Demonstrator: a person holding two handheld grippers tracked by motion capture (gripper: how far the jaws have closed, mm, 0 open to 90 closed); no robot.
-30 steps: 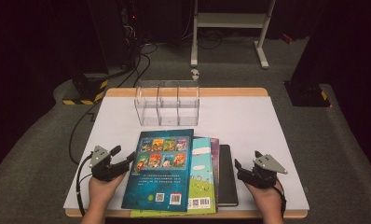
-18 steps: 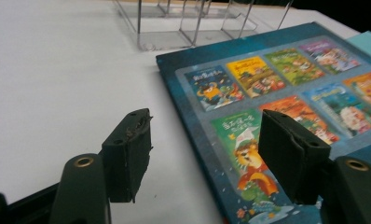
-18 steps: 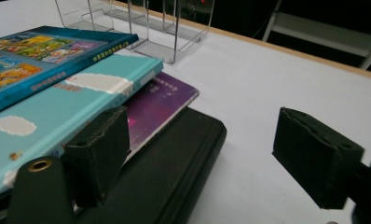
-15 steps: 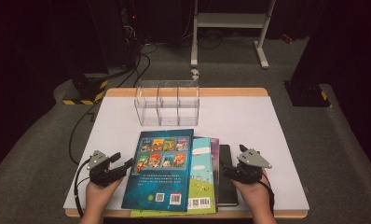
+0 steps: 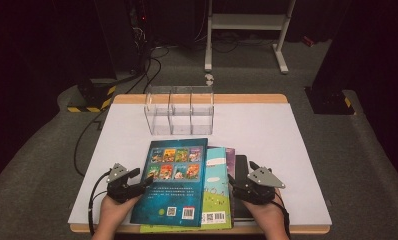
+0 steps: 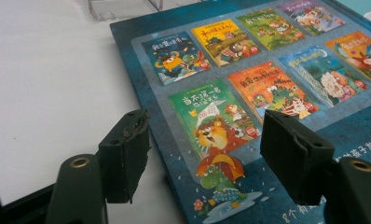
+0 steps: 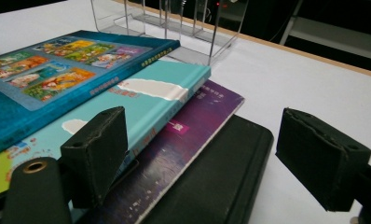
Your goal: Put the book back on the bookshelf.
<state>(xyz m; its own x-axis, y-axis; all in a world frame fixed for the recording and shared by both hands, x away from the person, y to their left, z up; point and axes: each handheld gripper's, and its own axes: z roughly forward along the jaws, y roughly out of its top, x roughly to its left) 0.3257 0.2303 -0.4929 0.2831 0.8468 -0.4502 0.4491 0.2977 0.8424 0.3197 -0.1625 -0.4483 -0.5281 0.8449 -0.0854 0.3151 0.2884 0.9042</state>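
Beside the clear organiser (image 5: 179,111), on its near side, lies your stack of books, the dark blue book (image 5: 174,180) on top. Your left gripper (image 5: 137,181) stands spread astride that book's left edge, gripping nothing. Your right gripper (image 5: 239,179) hangs spread over the black notebook (image 5: 241,167) at the stack's right side.

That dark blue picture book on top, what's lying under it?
Under the dark blue picture book lie a light teal book, a purple book and a black notebook. Their covered parts stay hidden.
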